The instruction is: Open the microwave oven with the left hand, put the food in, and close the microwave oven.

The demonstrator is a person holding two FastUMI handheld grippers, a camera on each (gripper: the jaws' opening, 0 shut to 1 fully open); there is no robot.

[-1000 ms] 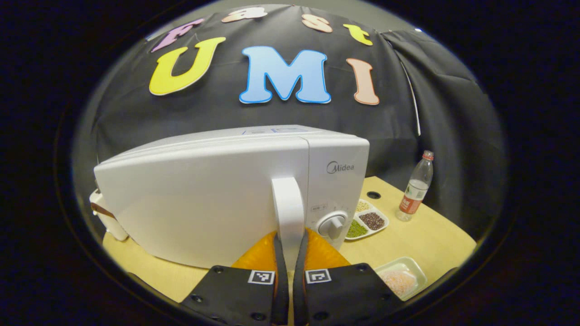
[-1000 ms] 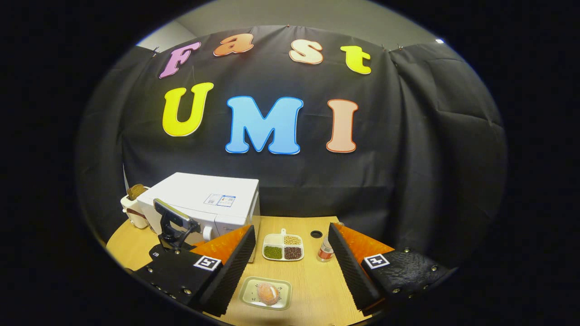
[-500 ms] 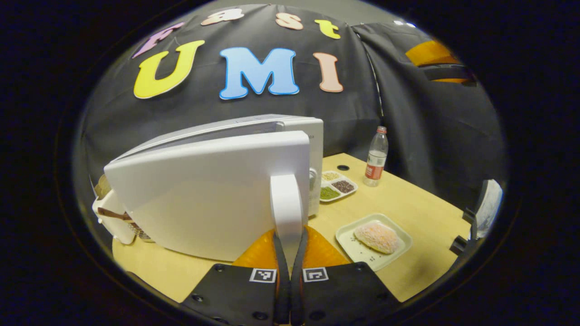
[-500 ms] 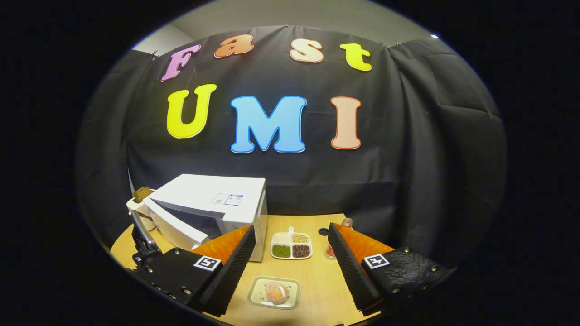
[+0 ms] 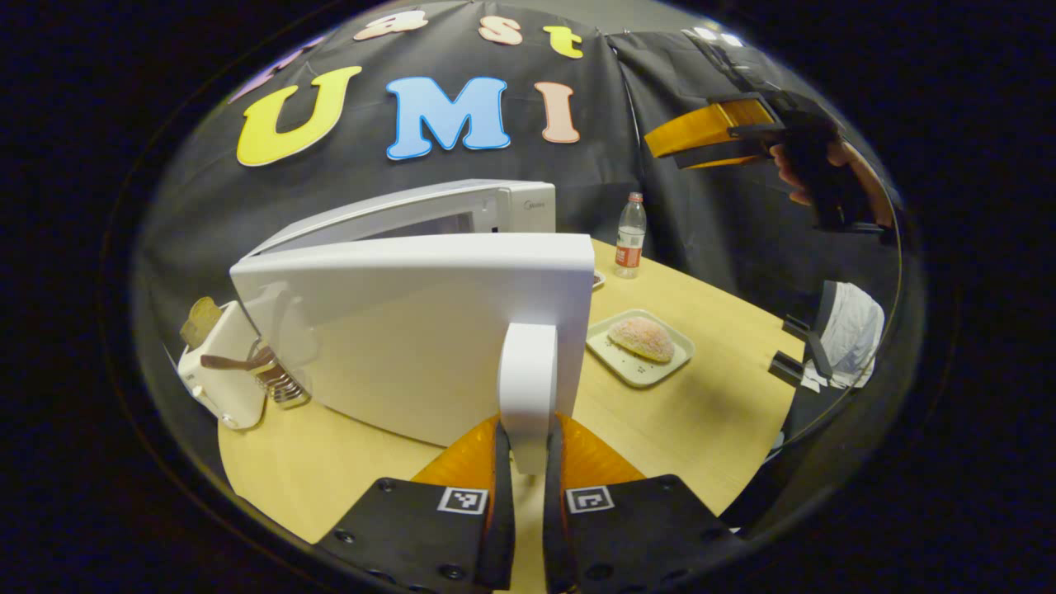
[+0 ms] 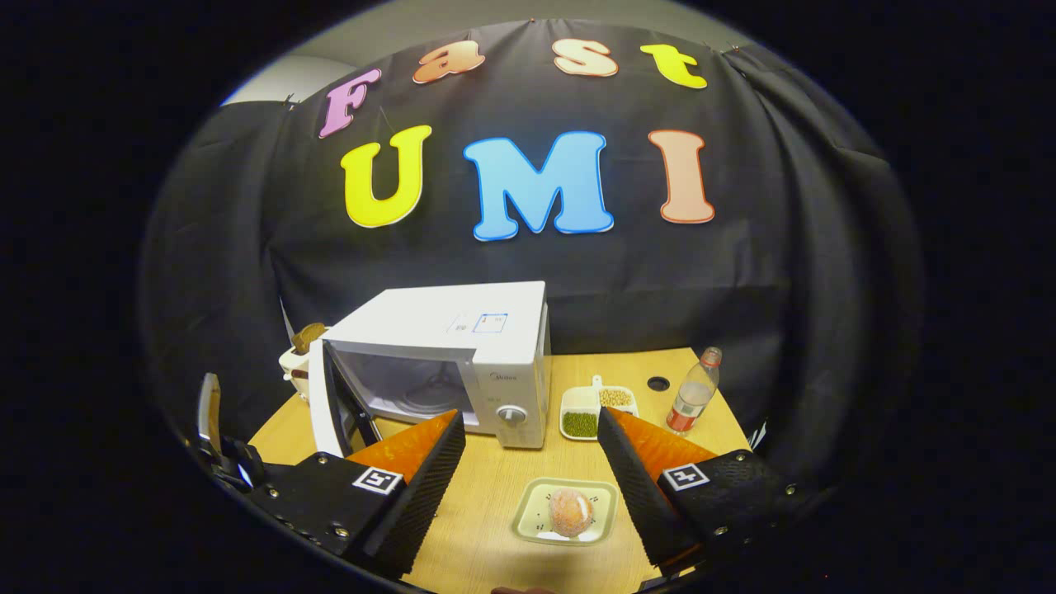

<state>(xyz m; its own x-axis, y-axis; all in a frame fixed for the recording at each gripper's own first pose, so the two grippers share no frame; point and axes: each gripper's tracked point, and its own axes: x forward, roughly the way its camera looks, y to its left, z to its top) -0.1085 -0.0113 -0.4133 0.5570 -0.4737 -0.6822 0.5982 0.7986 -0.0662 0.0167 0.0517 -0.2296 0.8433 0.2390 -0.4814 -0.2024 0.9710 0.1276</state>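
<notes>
The white microwave (image 6: 462,346) stands at the table's back left with its door (image 6: 326,408) swung wide open and the cavity showing. My left gripper (image 5: 526,425) is shut on the door's white handle (image 5: 528,371); the door panel (image 5: 396,330) spreads to the handle's left. The food, a pink round bun (image 6: 570,511), lies on a small pale tray (image 6: 528,518) at the table's front. My right gripper (image 6: 532,415) hangs open above that tray with nothing between its fingers. In the left gripper view it shows high at the right (image 5: 709,136), held by a hand.
A divided dish of beans (image 6: 590,408) and a water bottle (image 6: 693,402) stand right of the microwave. A white toaster (image 5: 219,371) with toast sits behind the open door. Bare tabletop (image 5: 709,412) lies between tray and front edge.
The left gripper has pulled the handle and the door has swung from nearly closed to wide open. The right gripper stayed open and now looks more squarely at the microwave and tray.
</notes>
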